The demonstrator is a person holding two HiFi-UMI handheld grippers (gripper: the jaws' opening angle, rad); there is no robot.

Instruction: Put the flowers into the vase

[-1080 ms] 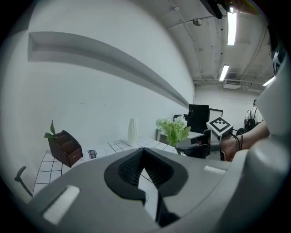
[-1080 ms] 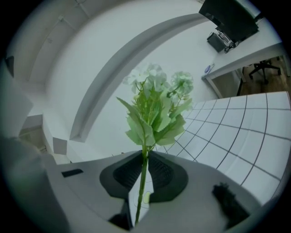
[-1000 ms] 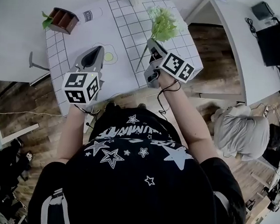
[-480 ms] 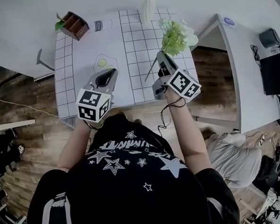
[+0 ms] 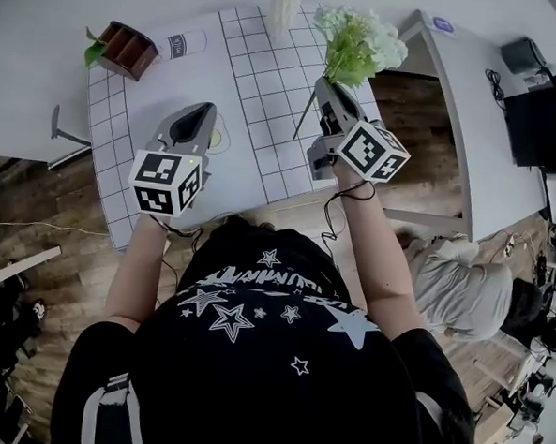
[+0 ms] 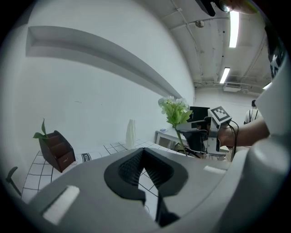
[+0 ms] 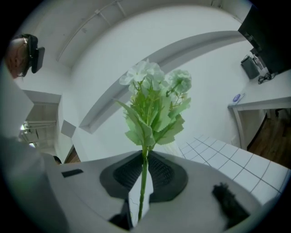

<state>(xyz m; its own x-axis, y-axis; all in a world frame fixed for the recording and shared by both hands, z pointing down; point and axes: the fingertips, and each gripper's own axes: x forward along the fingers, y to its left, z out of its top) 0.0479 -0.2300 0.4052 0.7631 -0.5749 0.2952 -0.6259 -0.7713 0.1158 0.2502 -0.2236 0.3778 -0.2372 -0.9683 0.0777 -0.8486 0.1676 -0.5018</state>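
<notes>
Between the right gripper's (image 7: 144, 157) jaws, pinched on the green stem, the flowers (image 7: 152, 104) stood raised near the white vase (image 5: 285, 6), not yet in it. The left gripper (image 6: 143, 152), jaws pressed together and empty, hung well back from the vase. Only insertion remained. Print on a white tube (image 5: 181, 43) left of the vase was unreadable.
</notes>
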